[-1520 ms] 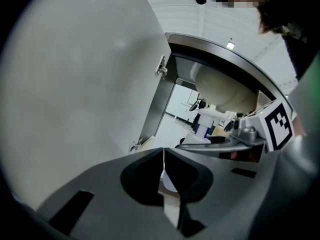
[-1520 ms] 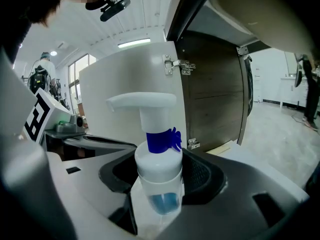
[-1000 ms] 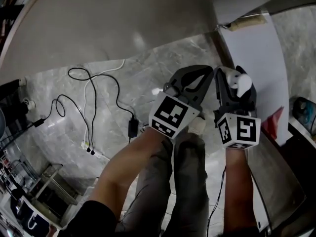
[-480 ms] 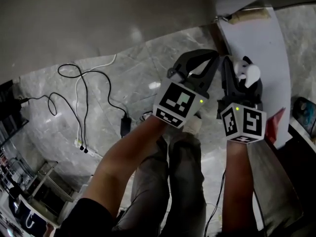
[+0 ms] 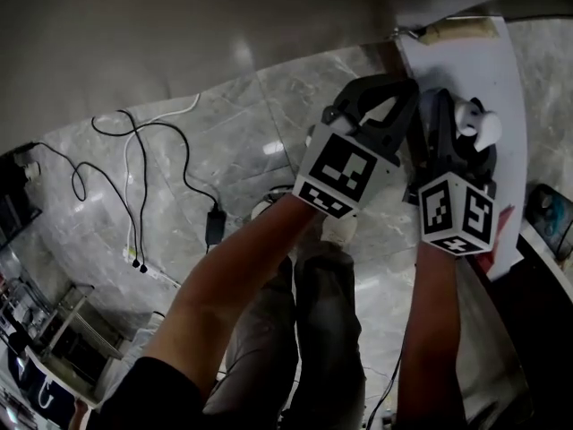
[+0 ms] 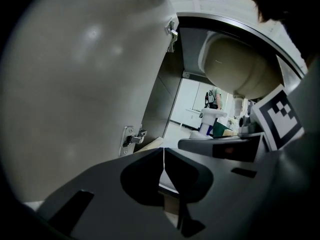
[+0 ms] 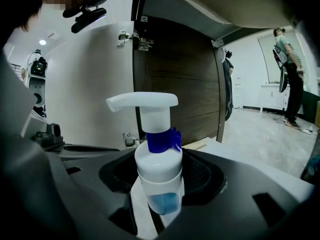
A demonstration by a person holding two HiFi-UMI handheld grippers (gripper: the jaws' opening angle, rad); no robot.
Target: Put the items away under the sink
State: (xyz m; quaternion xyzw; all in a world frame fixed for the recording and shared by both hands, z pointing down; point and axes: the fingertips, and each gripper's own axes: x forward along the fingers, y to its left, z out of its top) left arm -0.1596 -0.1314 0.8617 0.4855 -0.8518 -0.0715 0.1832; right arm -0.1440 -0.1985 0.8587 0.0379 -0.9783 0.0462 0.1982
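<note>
The step in hand looked like the carry-in: the person crouched at the open cupboard under the sink with the load not yet set down. The right gripper [image 7: 159,186] pinched a pump bottle [image 7: 159,161] by its lower body, upright, with its white pump head [image 7: 144,103] pointing to nine o'clock and a blue collar [image 7: 161,140] below it. In the head view that bottle sat at about one o'clock, over a white panel [image 5: 466,56]. The left gripper [image 6: 163,156] carried nothing; its jaws were pressed together with only a sliver of light between them, and it was held just beside the right one, toward eleven o'clock of it. In the left gripper view the white cabinet door [image 6: 85,84] filled nine o'clock, its lower hinge [image 6: 132,136] showing at its edge, and the pale underside of the sink bowl [image 6: 240,66] hung at two o'clock. In the right gripper view a dark wood wall [image 7: 175,79] stood at twelve o'clock behind the bottle. Loose cables [image 5: 134,173] lay on the marble floor [image 5: 242,124] at nine o'clock, well apart from both tools. The next move probably called for carrying the bottle forward, low under the bowl and past the door's hinges, setting it on its base on the cupboard floor, then spreading the jaws without tipping it.
</note>
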